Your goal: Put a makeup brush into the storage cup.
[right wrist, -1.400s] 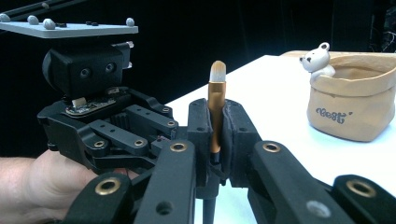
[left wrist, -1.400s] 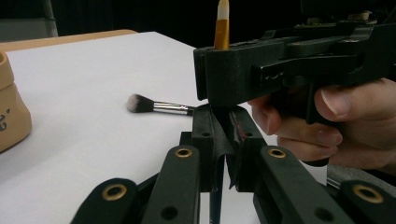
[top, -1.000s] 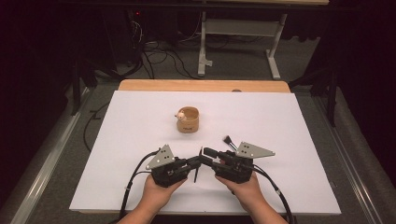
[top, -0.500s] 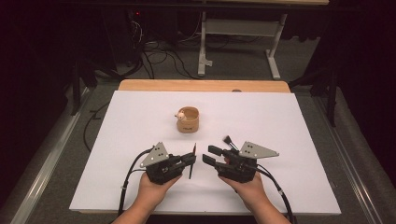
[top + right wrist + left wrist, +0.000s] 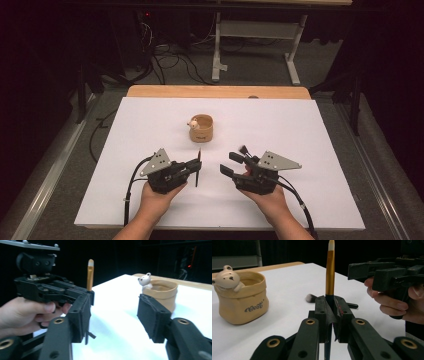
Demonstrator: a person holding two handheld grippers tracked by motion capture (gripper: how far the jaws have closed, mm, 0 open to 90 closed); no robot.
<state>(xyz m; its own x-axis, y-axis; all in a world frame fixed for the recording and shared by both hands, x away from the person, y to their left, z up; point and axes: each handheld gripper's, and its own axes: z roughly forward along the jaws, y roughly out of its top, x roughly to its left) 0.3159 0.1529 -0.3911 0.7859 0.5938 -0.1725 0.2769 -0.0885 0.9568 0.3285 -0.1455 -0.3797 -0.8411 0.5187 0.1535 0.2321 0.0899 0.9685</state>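
Left tongs (image 5: 196, 167) clamped on the brush (image 5: 330, 270), which stands upright between their jaws; right tongs (image 5: 231, 163) just beside, jaws apart with nothing between them and just been opening; bear cup (image 5: 201, 128) on the counter (image 5: 310, 130) beyond both.
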